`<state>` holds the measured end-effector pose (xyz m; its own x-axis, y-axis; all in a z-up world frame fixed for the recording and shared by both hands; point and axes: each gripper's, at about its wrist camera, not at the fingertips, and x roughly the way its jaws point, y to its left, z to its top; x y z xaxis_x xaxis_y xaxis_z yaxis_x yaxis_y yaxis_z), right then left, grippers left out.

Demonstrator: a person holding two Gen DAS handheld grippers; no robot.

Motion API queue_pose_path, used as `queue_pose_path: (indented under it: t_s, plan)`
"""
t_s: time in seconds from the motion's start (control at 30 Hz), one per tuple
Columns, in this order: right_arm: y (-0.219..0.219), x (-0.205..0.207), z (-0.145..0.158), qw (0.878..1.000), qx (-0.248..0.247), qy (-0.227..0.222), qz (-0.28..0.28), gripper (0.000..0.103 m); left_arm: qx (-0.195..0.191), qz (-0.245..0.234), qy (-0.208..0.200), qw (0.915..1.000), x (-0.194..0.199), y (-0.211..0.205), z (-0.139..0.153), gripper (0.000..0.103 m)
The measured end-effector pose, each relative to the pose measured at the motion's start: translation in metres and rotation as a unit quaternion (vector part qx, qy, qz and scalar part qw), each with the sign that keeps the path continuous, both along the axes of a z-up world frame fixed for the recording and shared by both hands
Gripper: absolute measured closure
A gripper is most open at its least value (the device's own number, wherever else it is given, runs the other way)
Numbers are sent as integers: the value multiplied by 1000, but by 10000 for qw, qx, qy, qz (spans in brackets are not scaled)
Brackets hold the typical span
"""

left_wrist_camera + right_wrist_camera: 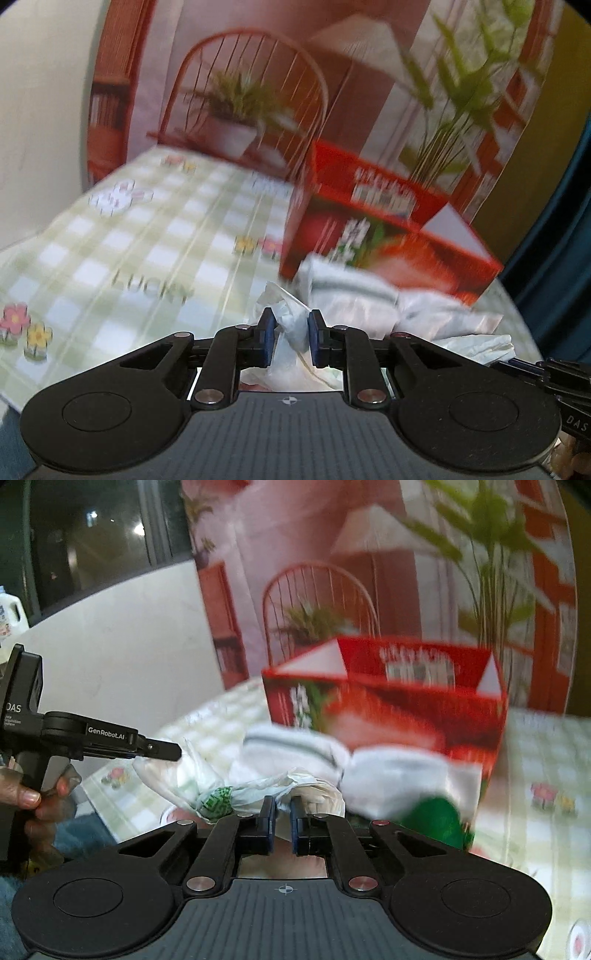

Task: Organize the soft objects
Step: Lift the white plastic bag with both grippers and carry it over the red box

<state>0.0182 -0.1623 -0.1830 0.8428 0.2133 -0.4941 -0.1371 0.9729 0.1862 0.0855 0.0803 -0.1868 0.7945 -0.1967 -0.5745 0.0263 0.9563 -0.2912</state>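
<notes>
Plastic bag, white and crumpled, stretches between our two tongs above the checked surface: left tongs pinch one end, right tongs clamp the other, before the red box.

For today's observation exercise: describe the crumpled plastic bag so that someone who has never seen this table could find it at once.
Start at the red box standing on the checked tablecloth. In front of it lies a heap of white folded cloths. The plastic bag is nearest the viewer, stretched between the left hand-held gripper and the right hand-held gripper; unlike the cloths it is thin, crinkled and has green print.
</notes>
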Motion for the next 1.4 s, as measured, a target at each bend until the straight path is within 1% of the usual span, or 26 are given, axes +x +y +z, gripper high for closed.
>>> queue_pose_path:
  t_s: [0.1, 0.2, 0.37, 0.5, 0.67, 0.8, 0.97, 1.03, 1.1, 1.23, 1.3, 1.4]
  plan:
    - [-3, 5, 18, 9996, -162, -235, -5, 96, -8, -79, -266, 9996, 7, -2, 17, 83]
    - [-12, 11, 36, 9985, -281, -457, -92, 96, -59, -171, -449, 9988, 19, -7, 31, 83]
    - [-37, 27, 58, 9959, -465, -649, -418, 96, 13, -406, -741, 9964, 47, -26, 55, 83]
    - [-56, 43, 70, 9940, -480, -763, -616, 96, 147, -521, -834, 9950, 76, -42, 70, 83]
    - [-82, 73, 80, 9918, -519, -827, -820, 96, 289, -612, -842, 9942, 121, -55, 76, 83]
    - [-103, 107, 79, 9908, -571, -754, -968, 96, 350, -620, -742, 9947, 157, -60, 73, 83]
    - [-117, 147, 70, 9884, -765, -600, -1167, 96, 178, -493, -329, 9981, 203, -61, 60, 83]
    - [-122, 162, 64, 9876, -798, -509, -1253, 96, 215, -481, -253, 9983, 216, -62, 54, 82]
    - [-126, 175, 56, 9870, -822, -404, -1320, 96, 292, -485, -161, 9983, 228, -64, 49, 79]
    - [-132, 194, 42, 9859, -860, -161, -1429, 96, 435, -553, -69, 9975, 239, -69, 42, 70]
    - [-134, 204, 35, 9848, -892, 12, -1492, 96, 499, -578, -11, 9971, 242, -71, 37, 69]
    - [-135, 215, 29, 9826, -915, 233, -1598, 96, 493, -631, 55, 9968, 247, -72, 33, 69]
